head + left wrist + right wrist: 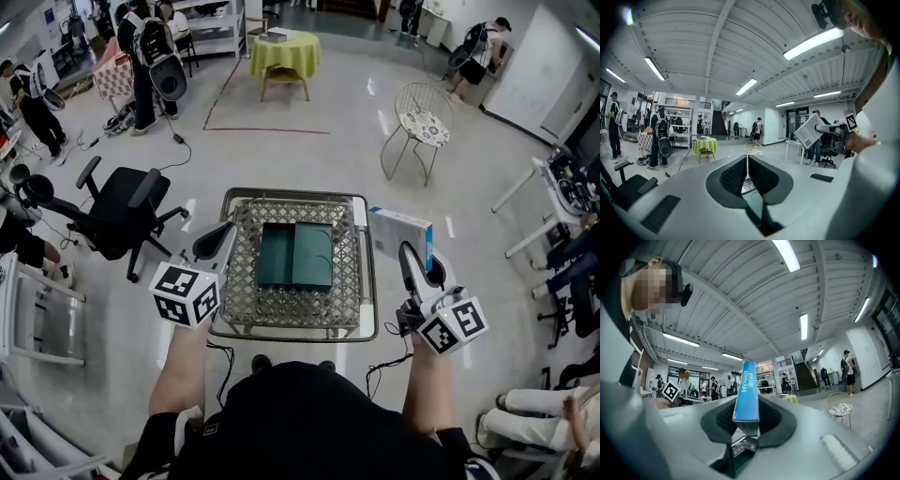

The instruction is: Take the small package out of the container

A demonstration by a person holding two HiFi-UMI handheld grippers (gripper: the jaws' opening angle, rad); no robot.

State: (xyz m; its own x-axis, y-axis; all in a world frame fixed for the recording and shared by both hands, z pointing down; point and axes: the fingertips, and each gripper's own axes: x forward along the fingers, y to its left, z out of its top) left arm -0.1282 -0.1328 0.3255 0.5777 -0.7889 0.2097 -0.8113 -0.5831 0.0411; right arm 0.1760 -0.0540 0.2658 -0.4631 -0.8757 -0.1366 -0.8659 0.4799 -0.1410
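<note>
A wire basket (281, 328) stands on a small table in front of me, with a dark green box (293, 255) lying flat inside it. My right gripper (409, 249) is shut on a small white and blue package (401, 234), held upright just outside the basket's right side. The right gripper view shows the package's blue edge (745, 392) clamped between the pads, rising above them. My left gripper (228, 231) hovers at the basket's left rim, shut with nothing in it (747, 161). In the left gripper view the package (809, 131) appears off to the right.
A black office chair (122, 211) stands to the left. A white wire chair (420, 122) is at the back right, and a table with a yellow-green cloth (284, 52) at the back. White tables (553, 187) line the right side. Several people stand around the room's edges.
</note>
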